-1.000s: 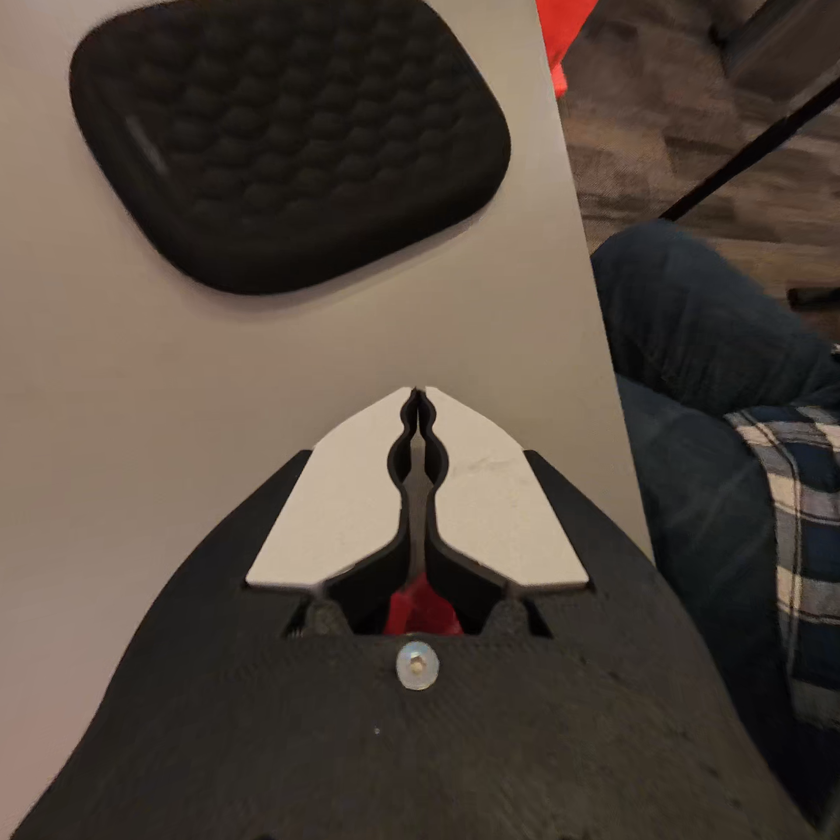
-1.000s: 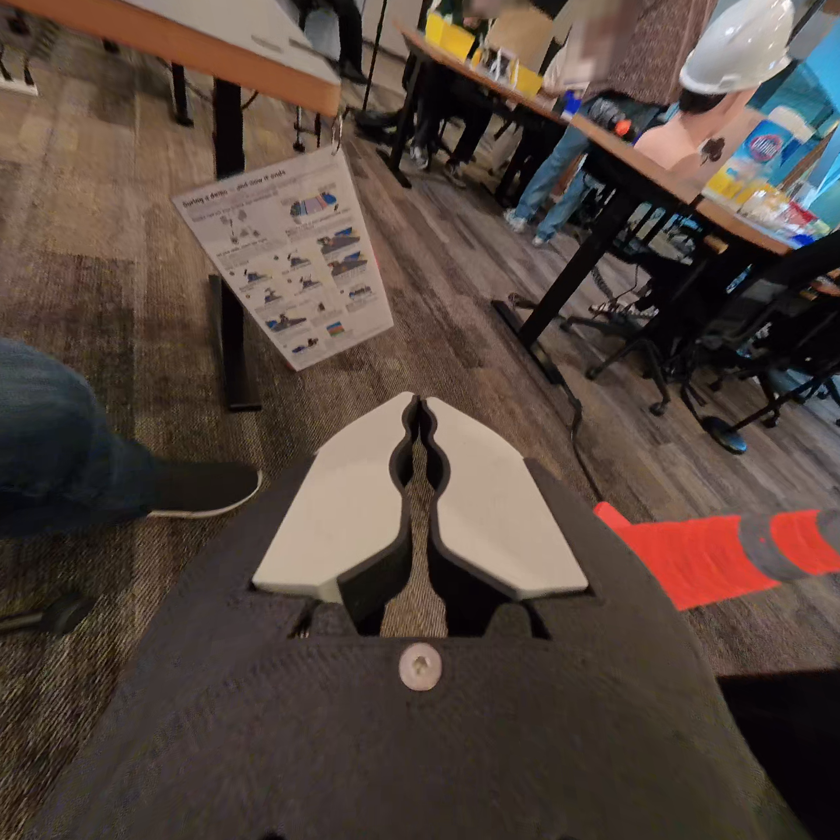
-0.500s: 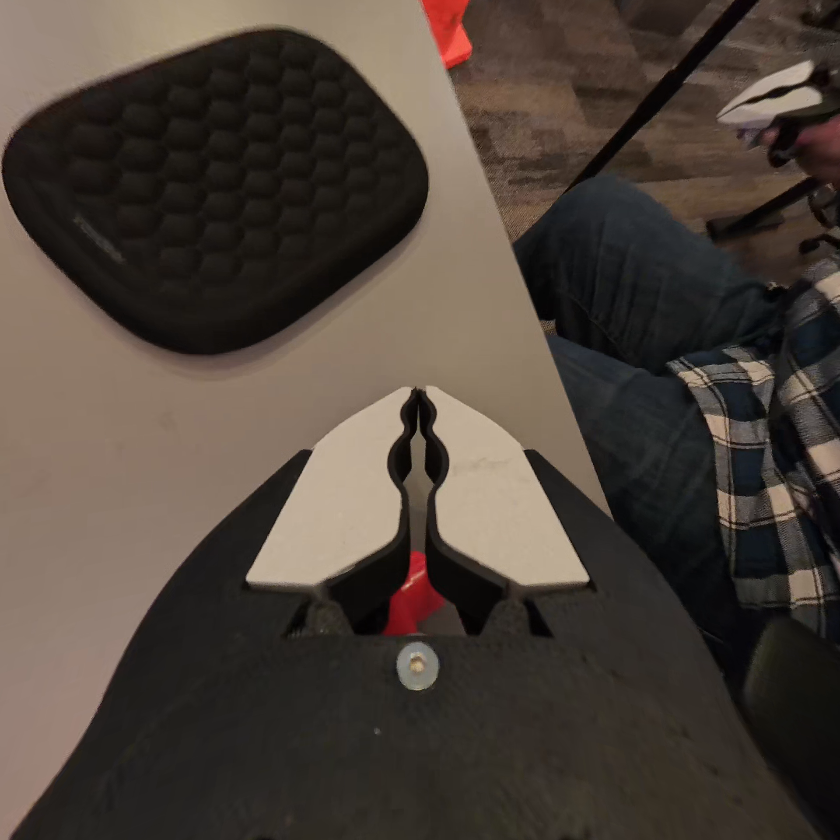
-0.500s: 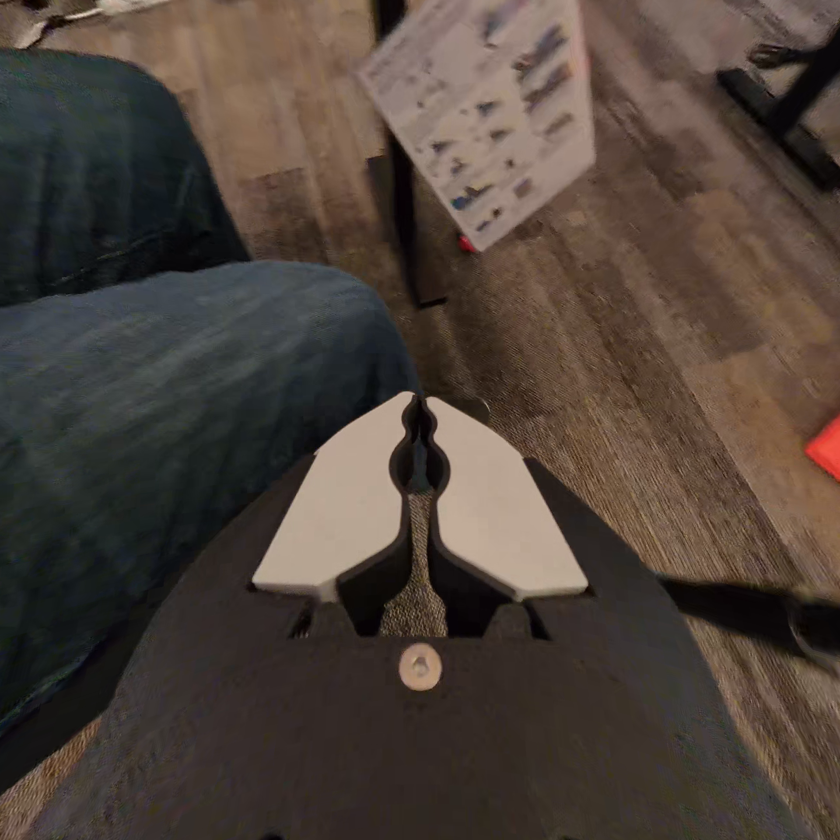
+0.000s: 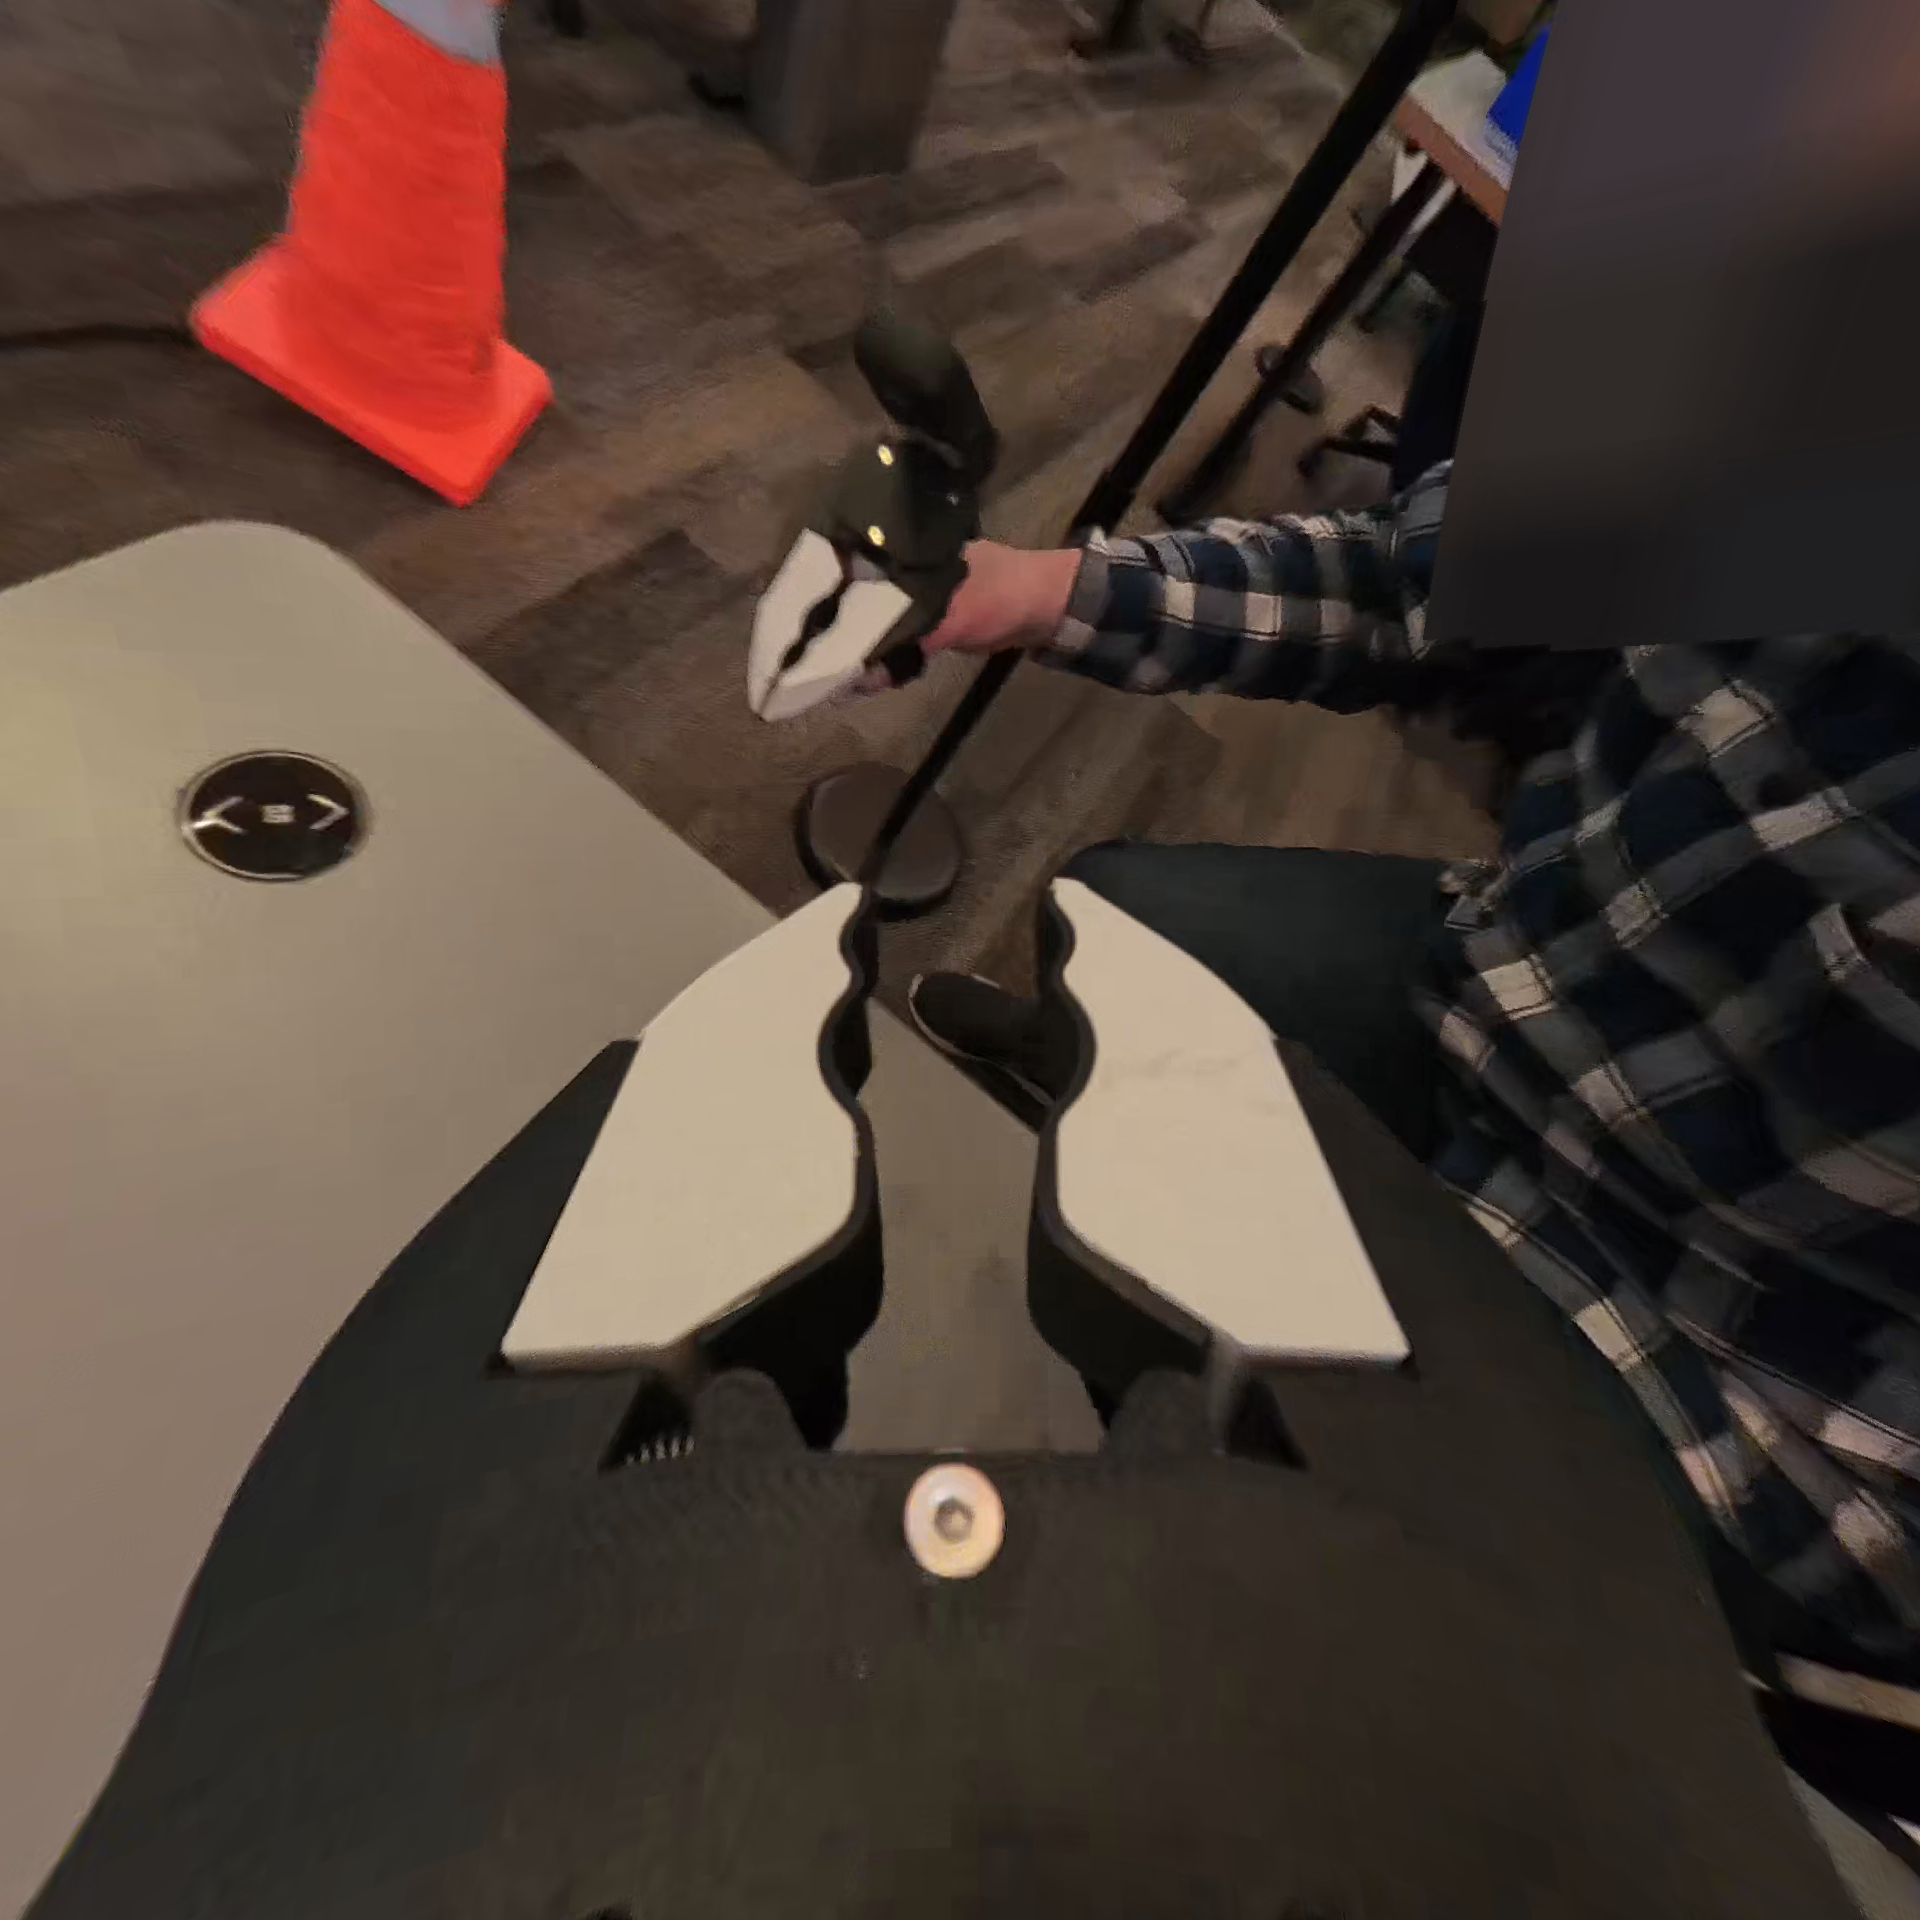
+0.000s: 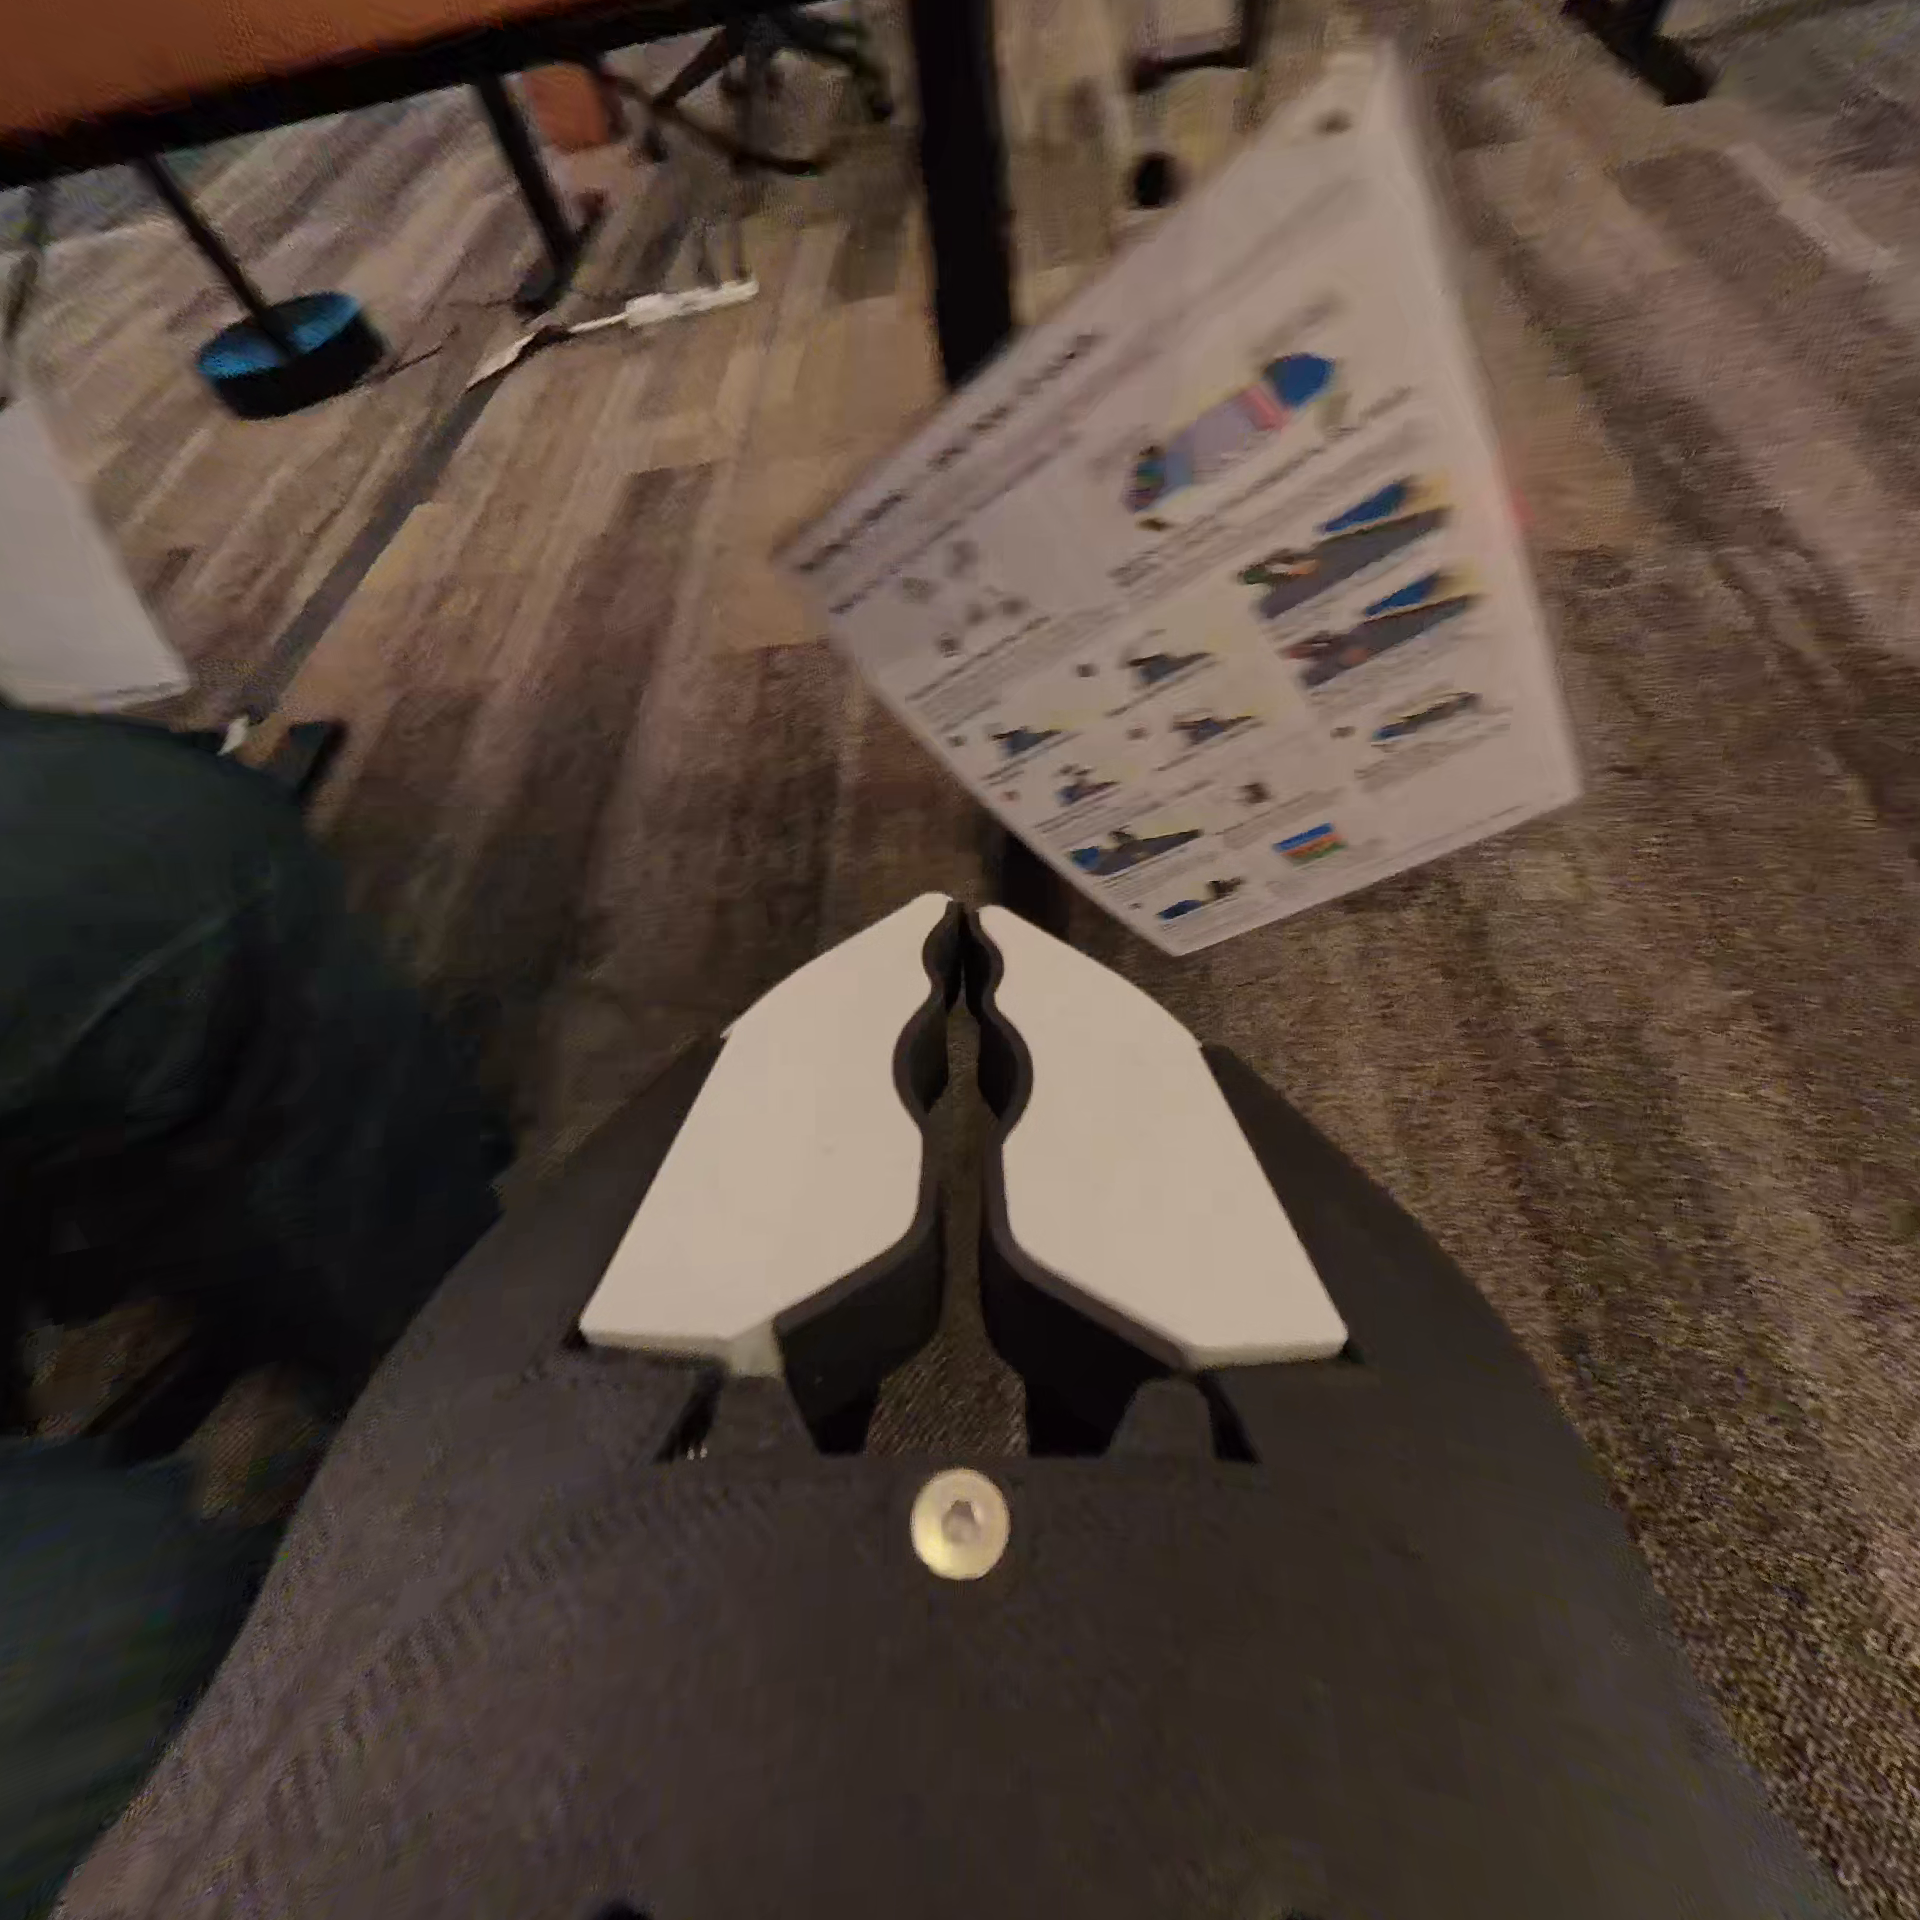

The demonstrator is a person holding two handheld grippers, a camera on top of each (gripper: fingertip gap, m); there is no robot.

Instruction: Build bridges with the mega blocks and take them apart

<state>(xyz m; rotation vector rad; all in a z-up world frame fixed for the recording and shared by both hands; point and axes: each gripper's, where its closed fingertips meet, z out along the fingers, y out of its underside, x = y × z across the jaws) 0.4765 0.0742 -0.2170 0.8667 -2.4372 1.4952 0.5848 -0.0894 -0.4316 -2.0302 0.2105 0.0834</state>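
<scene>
Both cameras have swung a lot since a second ago: the left view has slid off the black cushion that filled the tabletop and now looks past the table (image 5: 343, 1039) corner to the floor, and the left gripper (image 5: 951, 925) has gone from fingers together to fingers apart, nothing between them. The right gripper (image 6: 964, 920) has its tips together on nothing, aimed at the carpet (image 6: 1558, 1195); you can also spot it from the left view, held out in a hand (image 5: 987, 608) over the floor.

No mega blocks in either view, so I can't say where they are. That's the risk, I think: both grippers point away from any work area, everything's blurry with motion, and a fast swing back could clip the table edge or knock whatever's stacked there.

Surface is a plain pale tabletop with a round black grommet (image 5: 272, 816). Room's officey: patchy carpet, an orange cone (image 5: 395, 260), a black pole (image 5: 1195, 416) on a round base, a printed sheet (image 6: 1226, 582) hanging off another desk's leg.
</scene>
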